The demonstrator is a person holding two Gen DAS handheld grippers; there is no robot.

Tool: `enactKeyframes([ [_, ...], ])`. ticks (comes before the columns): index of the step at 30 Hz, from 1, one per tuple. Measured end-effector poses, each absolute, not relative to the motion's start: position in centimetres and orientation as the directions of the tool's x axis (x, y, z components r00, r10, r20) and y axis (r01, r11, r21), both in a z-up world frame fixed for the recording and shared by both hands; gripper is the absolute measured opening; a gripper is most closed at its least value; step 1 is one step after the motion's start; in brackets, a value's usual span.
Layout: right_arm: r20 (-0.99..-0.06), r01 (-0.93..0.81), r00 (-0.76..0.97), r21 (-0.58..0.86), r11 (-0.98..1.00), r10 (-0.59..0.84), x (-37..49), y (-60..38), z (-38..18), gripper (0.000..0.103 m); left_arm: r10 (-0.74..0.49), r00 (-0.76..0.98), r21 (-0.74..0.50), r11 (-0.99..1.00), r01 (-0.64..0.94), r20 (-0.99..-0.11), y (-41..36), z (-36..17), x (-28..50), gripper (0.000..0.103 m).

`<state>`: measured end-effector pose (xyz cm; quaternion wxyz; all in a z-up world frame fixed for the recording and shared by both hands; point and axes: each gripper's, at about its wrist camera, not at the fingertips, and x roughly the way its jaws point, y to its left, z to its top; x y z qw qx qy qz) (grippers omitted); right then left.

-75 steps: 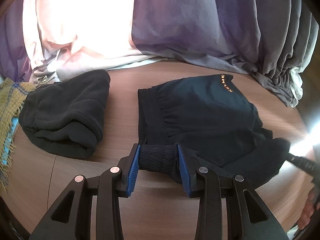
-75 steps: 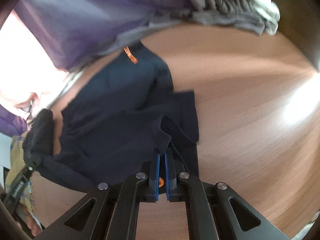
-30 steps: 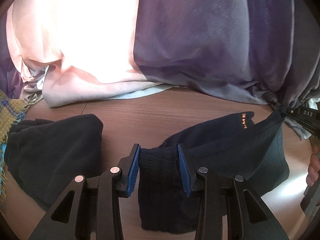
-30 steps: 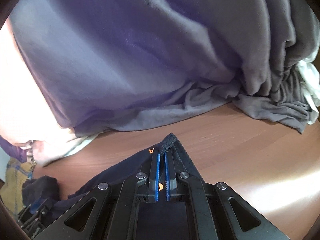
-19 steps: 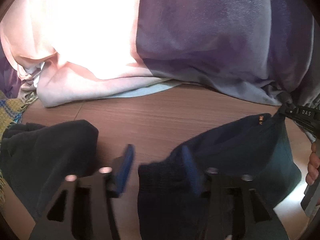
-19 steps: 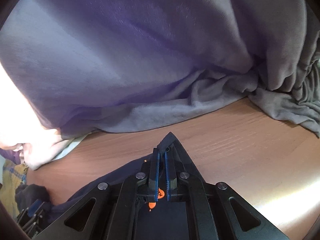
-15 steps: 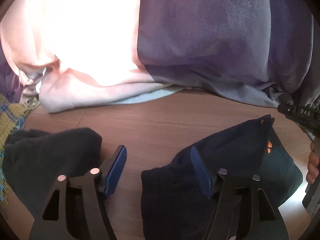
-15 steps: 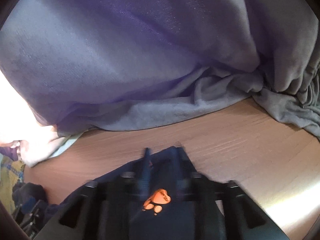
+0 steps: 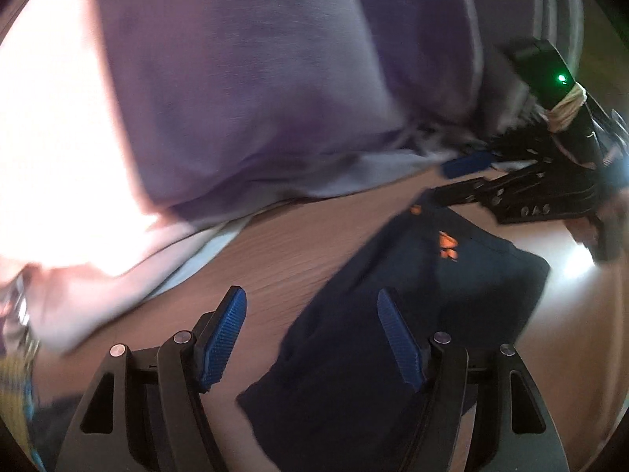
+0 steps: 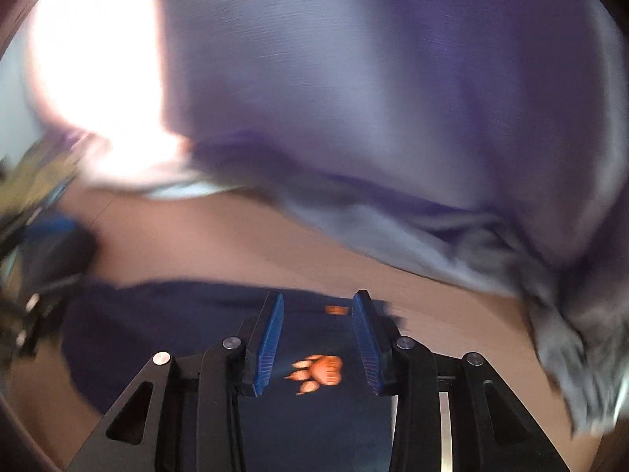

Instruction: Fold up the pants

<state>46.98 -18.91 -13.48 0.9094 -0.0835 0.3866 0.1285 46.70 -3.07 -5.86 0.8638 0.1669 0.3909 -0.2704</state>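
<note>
Both grips have let go since a second ago: dark folded pants (image 9: 393, 334) now lie loose on the wooden desk (image 9: 283, 251). Left hand-held gripper (image 9: 310, 334) stands wide; right hand-held gripper (image 10: 318, 338) narrower, pinching nothing.

The pants (image 9: 393, 346) are dark navy, folded into a compact bundle that lies flat on the brown wooden desk (image 9: 283, 251). An orange paw print (image 10: 320, 369) shows on the top layer, and a small orange mark (image 10: 336, 309) sits at the edge farthest from the camera. That far edge lies near the purple curtain (image 10: 373, 98) that drapes onto the desk, with a strip of bare desk between them. The fabric looks smooth, with no loose leg trailing out.
</note>
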Motion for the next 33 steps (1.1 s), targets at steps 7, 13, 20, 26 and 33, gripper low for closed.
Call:
enactKeyframes([
  [7, -0.801, -0.619, 0.53, -0.141, 0.773, 0.278, 48.5, -15.8, -15.0, 0.038, -0.391, 0.414, 0.027, 0.7, 0.714, -0.822, -5.6, -7.3, 48.7, 0.061],
  [13, -0.85, -0.745, 0.441, -0.167, 0.646, 0.288, 50.3, -14.6, -16.0, 0.038, -0.408, 0.274, -0.073, 0.659, 0.749, -0.871, -6.3, -9.7, 50.7, 0.054],
  [20, -0.905, -0.822, 0.307, -0.095, 0.561, 0.296, 52.2, -14.0, -17.9, 0.038, -0.398, 0.186, -0.12, 0.629, 0.768, -0.898, -6.7, -11.5, 51.9, 0.05],
  [26, -0.925, -0.838, 0.267, -0.085, 0.539, 0.27, 53.2, -13.5, -19.2, 0.038, -0.381, 0.137, -0.147, 0.626, 0.766, -0.914, -6.6, -12.8, 51.9, 0.043],
  [33, -0.936, -0.837, 0.232, -0.053, 0.545, 0.265, 53.6, -13.7, -19.9, 0.037, -0.386, 0.097, -0.18, 0.62, 0.764, -0.918, -6.4, -13.4, 51.7, 0.012],
])
